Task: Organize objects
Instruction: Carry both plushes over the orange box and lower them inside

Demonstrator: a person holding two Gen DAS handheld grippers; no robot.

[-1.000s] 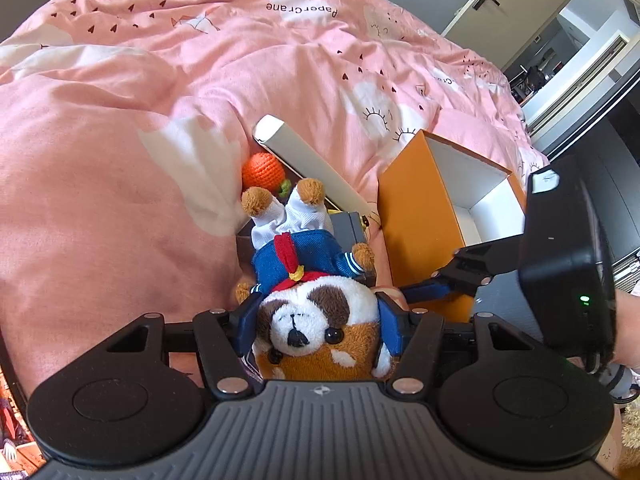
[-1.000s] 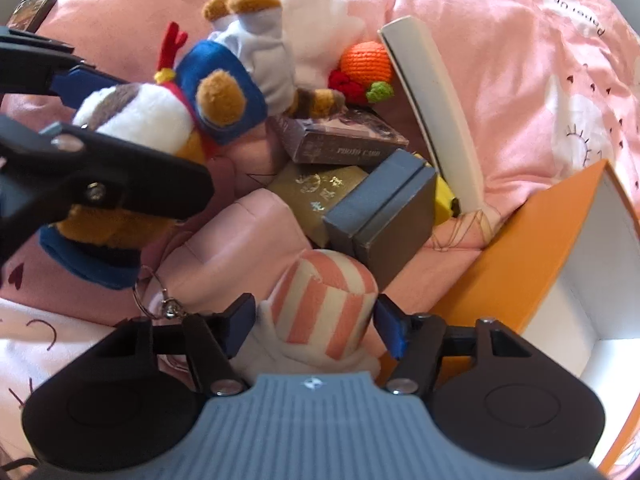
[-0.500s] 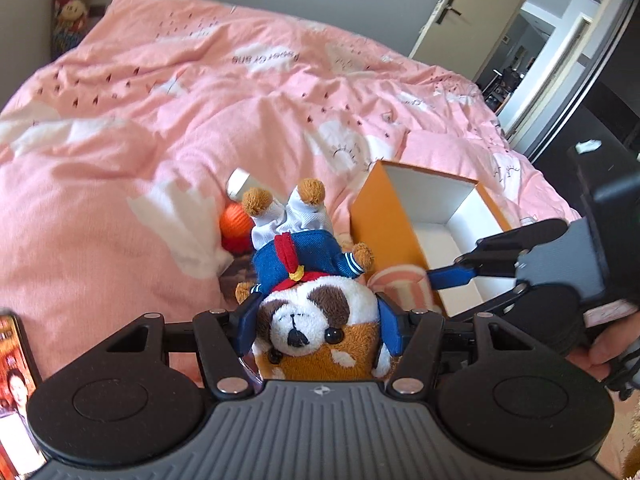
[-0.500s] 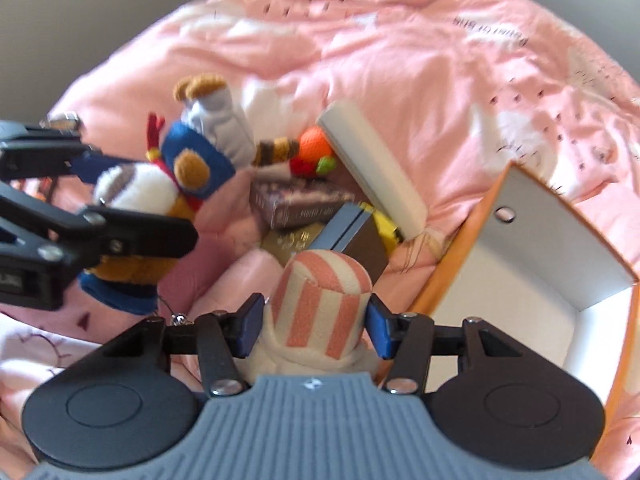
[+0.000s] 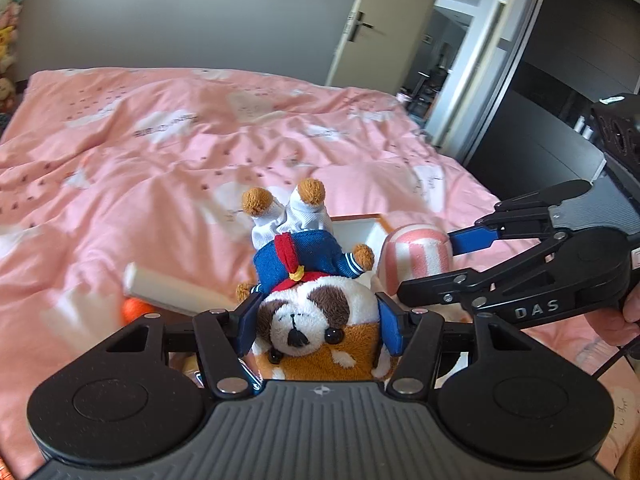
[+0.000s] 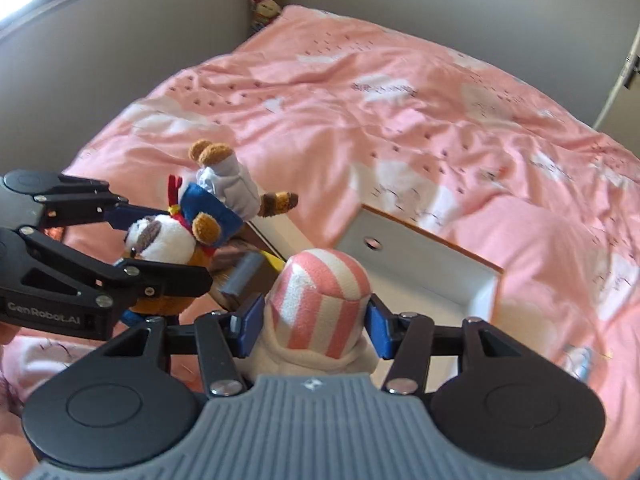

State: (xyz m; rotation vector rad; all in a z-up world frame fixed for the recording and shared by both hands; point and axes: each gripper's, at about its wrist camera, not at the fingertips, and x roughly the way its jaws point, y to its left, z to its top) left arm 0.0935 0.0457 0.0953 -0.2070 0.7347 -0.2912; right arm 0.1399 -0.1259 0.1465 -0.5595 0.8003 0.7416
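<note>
Left gripper: its blue pads press on both sides of the head of a plush dog, so the fingers are clamped on the toy.
Plush dog: hangs head toward the camera and feet away, in a blue sailor jacket with a red scarf and white trousers; in the right wrist view the same dog is held up off the bedding, feet tilted upward.
Right gripper: its blue pads squeeze a pink-and-white striped plush from left and right, closed on it.
Striped plush: rounded striped top forward, cream base back between the fingers; in the left wrist view it sits just right of the dog, close to its sleeve.
Grippers together: side by side, near each other, both toys lifted above the bed.
Box: open, white inside with an orange rim, lying on the duvet directly beyond the striped plush, a round hole in its far wall.
Other items: a long white box and an orange ball lie left of the dog; a grey case sits between the two toys below.
Duvet: pink with white cloud prints, crumpled, covering the whole bed.
Background: grey wall and an open door beyond the bed.
</note>
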